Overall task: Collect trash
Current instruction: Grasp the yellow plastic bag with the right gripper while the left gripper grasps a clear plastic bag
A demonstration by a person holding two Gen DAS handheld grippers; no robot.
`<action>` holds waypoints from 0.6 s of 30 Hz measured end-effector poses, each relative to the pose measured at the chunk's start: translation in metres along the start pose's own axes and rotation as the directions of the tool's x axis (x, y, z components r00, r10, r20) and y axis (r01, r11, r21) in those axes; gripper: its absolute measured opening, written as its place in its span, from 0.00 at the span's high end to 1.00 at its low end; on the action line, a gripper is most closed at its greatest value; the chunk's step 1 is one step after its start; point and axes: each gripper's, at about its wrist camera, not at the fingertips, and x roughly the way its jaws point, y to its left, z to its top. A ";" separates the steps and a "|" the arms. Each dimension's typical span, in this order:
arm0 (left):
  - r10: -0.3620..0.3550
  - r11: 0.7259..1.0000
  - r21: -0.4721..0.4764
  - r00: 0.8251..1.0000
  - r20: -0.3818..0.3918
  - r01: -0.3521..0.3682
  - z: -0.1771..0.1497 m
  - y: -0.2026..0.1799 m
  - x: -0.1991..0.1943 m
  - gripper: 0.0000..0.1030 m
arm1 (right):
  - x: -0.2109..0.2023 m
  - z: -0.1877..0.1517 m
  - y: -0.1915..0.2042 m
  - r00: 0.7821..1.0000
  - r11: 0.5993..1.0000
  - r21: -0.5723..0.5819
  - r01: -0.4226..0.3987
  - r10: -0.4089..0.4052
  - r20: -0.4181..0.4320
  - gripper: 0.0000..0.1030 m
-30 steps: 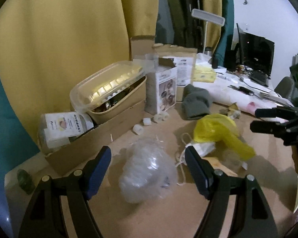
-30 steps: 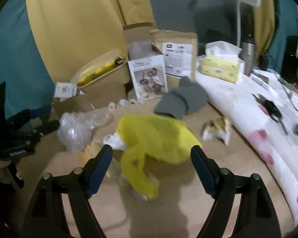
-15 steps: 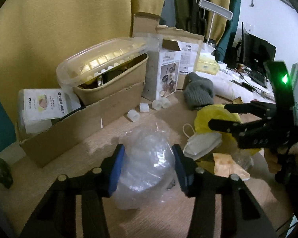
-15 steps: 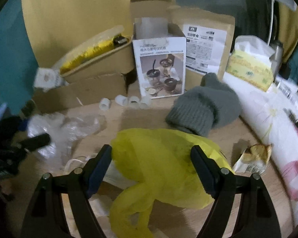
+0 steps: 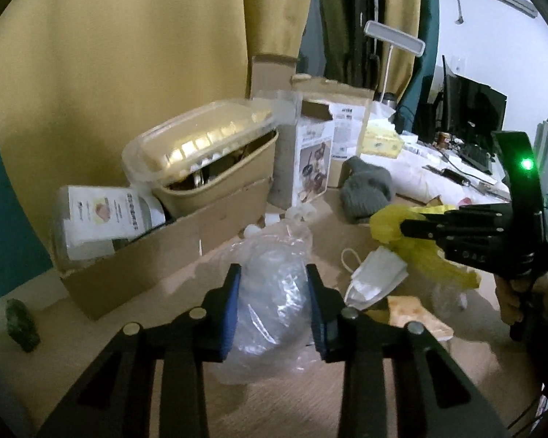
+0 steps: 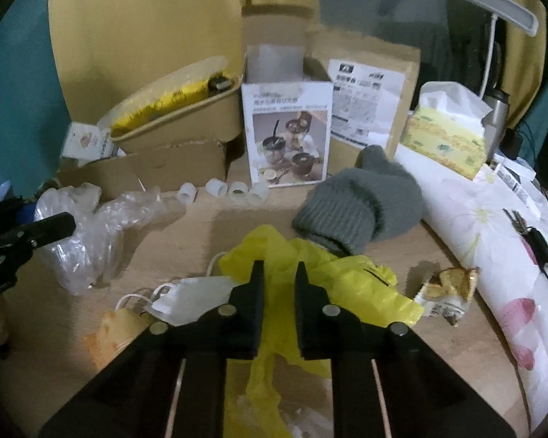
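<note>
A crumpled clear plastic bag [image 5: 274,325] lies on the wooden table [image 5: 274,408]. My left gripper [image 5: 274,292] has its blue pads on both sides of the bag; its jaws are closing and squeeze the plastic. A yellow plastic bag [image 6: 350,284] lies to the right of it. My right gripper [image 6: 279,277] is closing its jaws on a fold of the yellow bag, pinched between the black fingers. The left wrist view shows the right gripper [image 5: 405,224] from the side, over the yellow bag [image 5: 423,255]. A white face mask [image 5: 376,273] lies between the two bags.
A tan wrapper [image 5: 416,314] and a torn snack wrapper [image 6: 445,288] lie near the yellow bag. Behind it are a grey knit hat [image 6: 358,204], small white caps [image 6: 233,189], a cardboard box [image 5: 157,255] holding a takeaway container [image 5: 208,153], a product box [image 6: 288,135] and a tissue box [image 6: 442,142].
Both grippers were wide open and have closed: the left around the clear bag, the right on the yellow bag. The right gripper came forward and down onto the yellow bag.
</note>
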 end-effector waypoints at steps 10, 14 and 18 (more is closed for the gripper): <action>-0.017 0.999 0.047 0.998 0.058 0.015 0.002 -0.025 -0.034 0.68 | -0.070 -0.002 -0.006 0.996 1.000 0.025 -0.010 0.008 0.088 0.88; -0.028 0.998 0.063 0.996 0.081 0.023 -0.001 -0.037 -0.052 0.68 | -0.097 -0.009 -0.005 0.994 0.999 0.029 -0.016 0.013 0.111 0.88; -0.036 0.996 0.081 0.995 0.092 0.029 -0.005 -0.050 -0.067 0.68 | -0.122 -0.020 -0.002 0.991 0.999 0.037 -0.024 0.019 0.133 0.88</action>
